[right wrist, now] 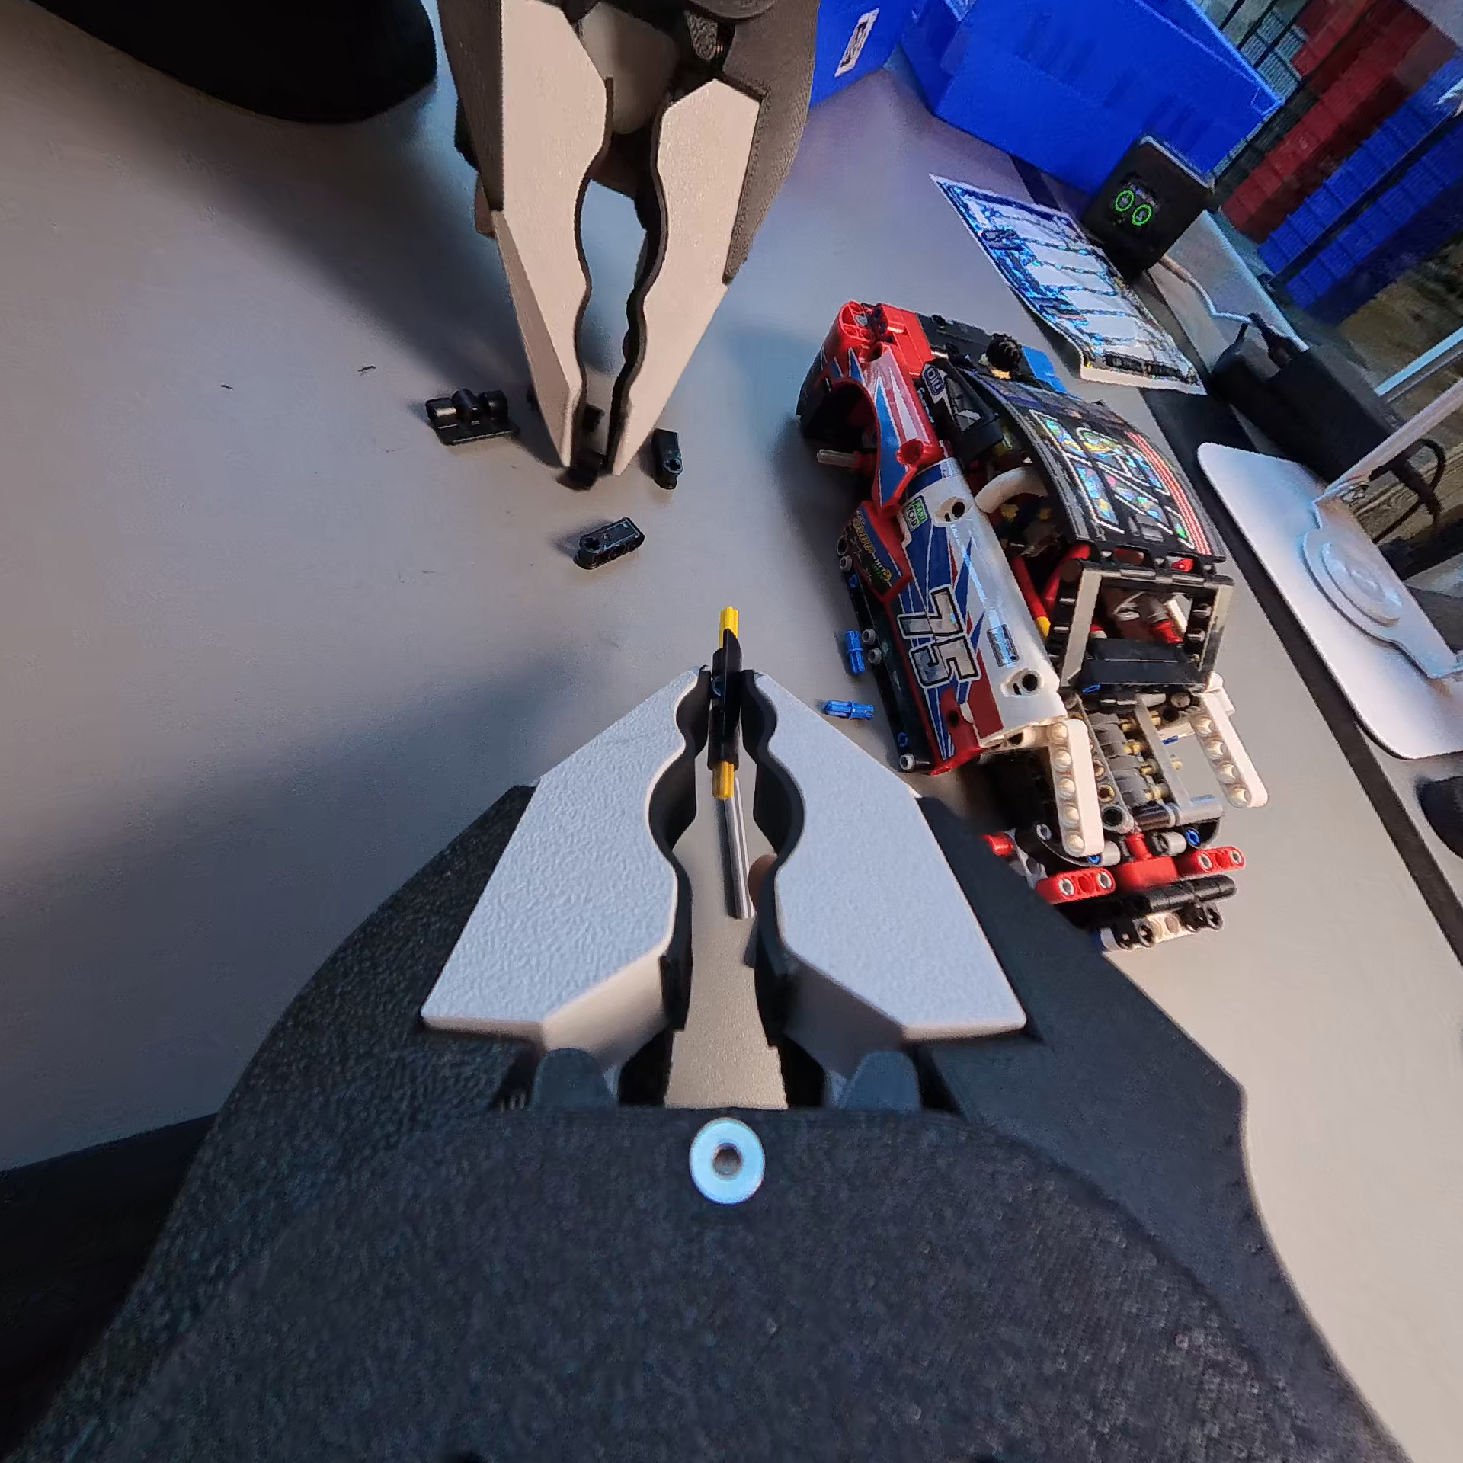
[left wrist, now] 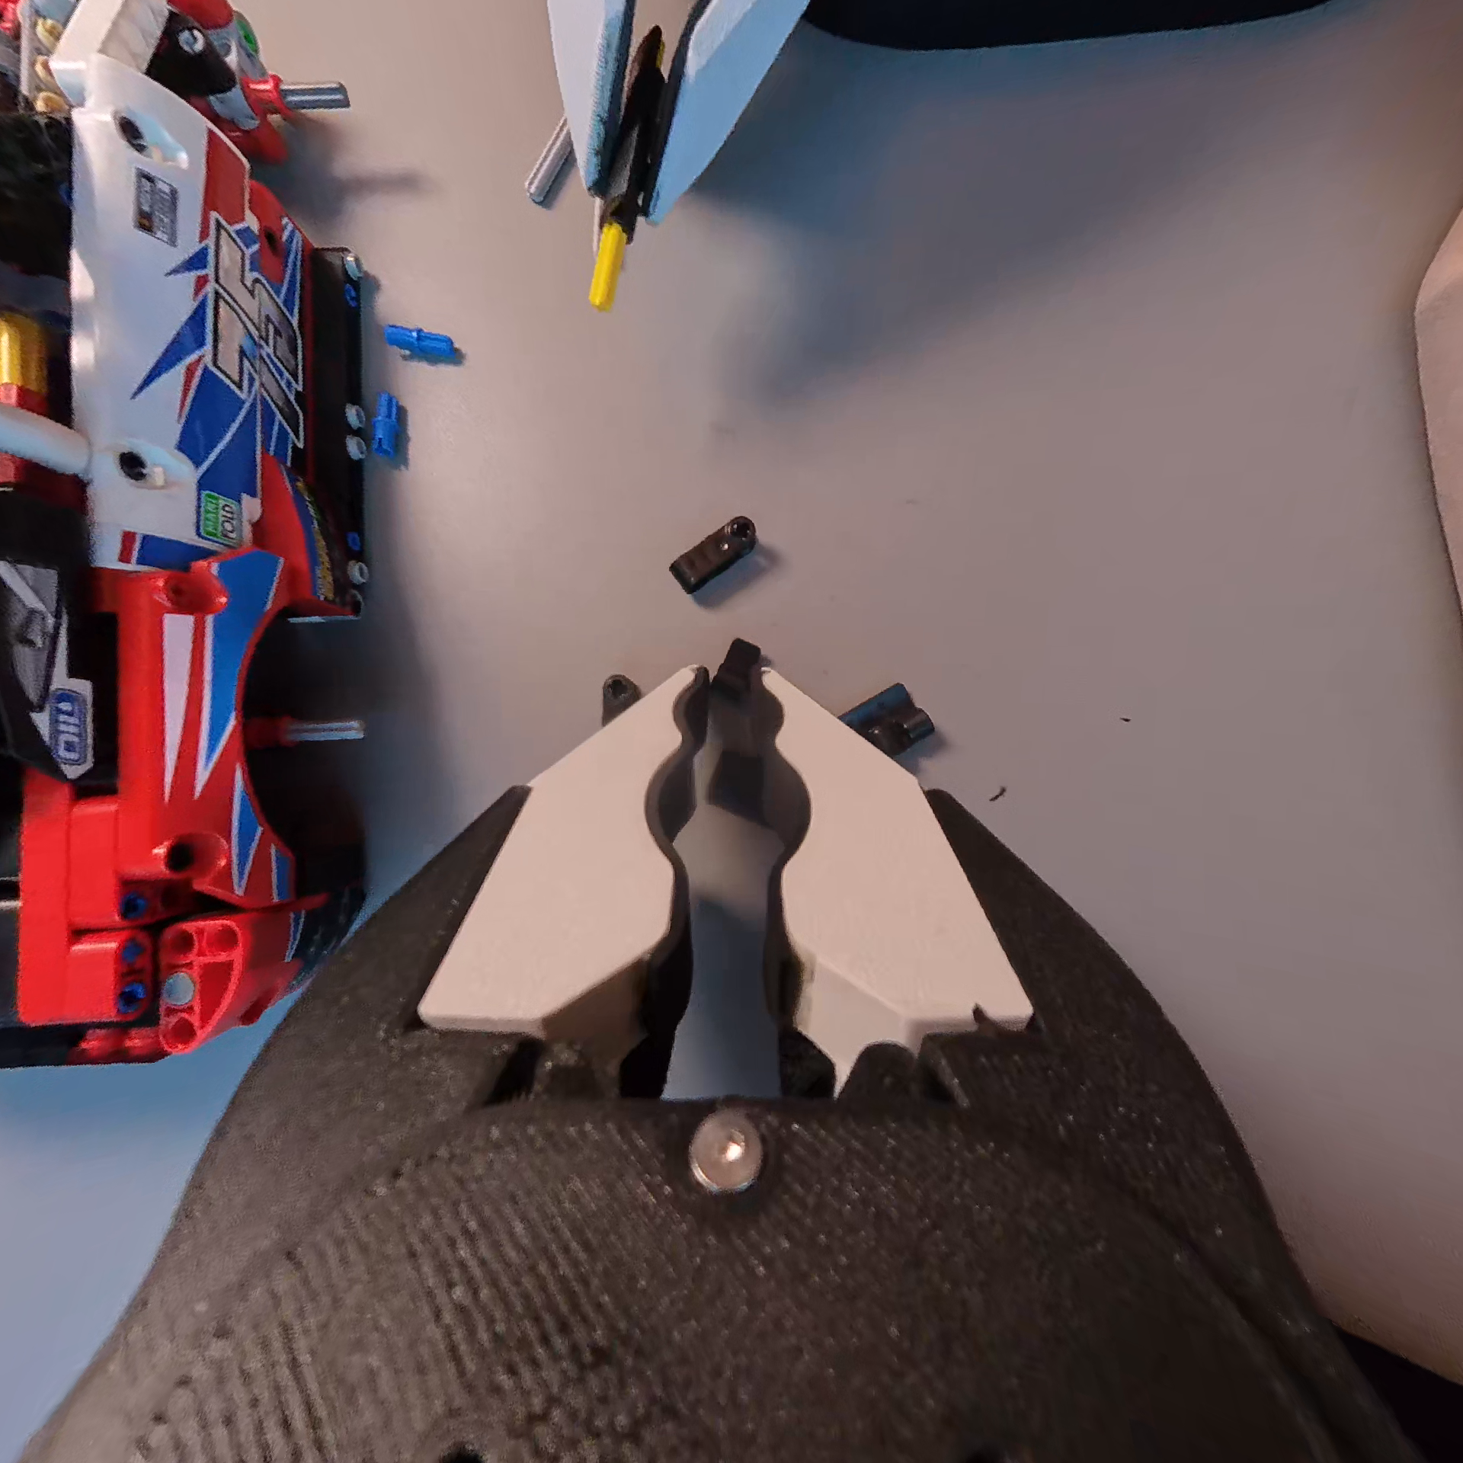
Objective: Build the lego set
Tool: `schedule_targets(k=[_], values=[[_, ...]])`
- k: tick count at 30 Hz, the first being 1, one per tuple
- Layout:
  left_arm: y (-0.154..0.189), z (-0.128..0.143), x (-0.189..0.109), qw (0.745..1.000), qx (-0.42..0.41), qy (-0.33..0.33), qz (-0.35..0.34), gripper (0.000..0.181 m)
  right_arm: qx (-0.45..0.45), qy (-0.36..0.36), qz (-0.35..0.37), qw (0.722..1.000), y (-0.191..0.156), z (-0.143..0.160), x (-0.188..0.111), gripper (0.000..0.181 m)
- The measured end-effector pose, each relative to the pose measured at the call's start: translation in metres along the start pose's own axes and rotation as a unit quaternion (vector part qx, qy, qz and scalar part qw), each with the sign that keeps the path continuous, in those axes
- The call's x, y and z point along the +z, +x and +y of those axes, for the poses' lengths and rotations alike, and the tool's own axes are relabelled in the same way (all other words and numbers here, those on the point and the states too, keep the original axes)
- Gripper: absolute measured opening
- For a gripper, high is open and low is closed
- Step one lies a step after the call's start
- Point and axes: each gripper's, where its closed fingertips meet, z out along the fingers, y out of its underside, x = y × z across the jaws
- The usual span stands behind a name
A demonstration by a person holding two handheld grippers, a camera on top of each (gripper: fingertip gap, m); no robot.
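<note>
Most of the car is built — left hand-held gripper pinches a black connector, right hand-held gripper clamps a yellow-tipped axle piece; loose parts remain at twelve o'clock.

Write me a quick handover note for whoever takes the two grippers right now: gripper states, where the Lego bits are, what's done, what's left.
Left gripper: shut on a small black piece, tips down at the table.
Right gripper: shut on a black connector with a yellow axle through it, held above the table.
Loose parts: black pin connector, black double connector, another small black piece beside the left gripper, two blue pins by the car, grey axle.
Done: car body largely assembled, lying on its side.
Left: join the held pieces, fit the loose parts.
</note>
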Motion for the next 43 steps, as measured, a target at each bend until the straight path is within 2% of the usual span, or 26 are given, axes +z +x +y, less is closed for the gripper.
schedule_targets(k=[6, 18, 24, 31, 37, 43], values=[[-0.008, -0.003, 0.002, 0.999, 0.002, 0.012, -0.031, 0.009, -0.001, -0.001, 0.0, 1.0, 0.0, 0.0, 0.0, 0.005], [-0.003, -0.001, -0.005, 0.999, -0.039, 0.017, 0.001, 0.011, -0.003, -0.003, -0.001, 1.0, -0.001, 0.001, 0.001, 0.005], [-0.003, 0.0, -0.002, 0.993, -0.109, 0.017, 0.029, 0.012, -0.003, -0.002, -0.001, 1.0, -0.001, 0.001, 0.0, 0.005], [-0.01, -0.005, -0.006, 0.969, -0.236, 0.045, 0.059, 0.014, -0.004, -0.003, -0.001, 1.0, -0.001, 0.001, 0.001, 0.005], [-0.009, -0.003, -0.001, 0.97, -0.24, 0.024, 0.037, 0.013, -0.004, -0.003, 0.0, 1.0, -0.001, 0.001, 0.001, 0.005], [-0.007, -0.002, 0.0, 0.977, -0.211, 0.002, 0.017, 0.012, -0.007, -0.005, 0.0, 1.0, -0.001, 0.001, 0.001, 0.005]])
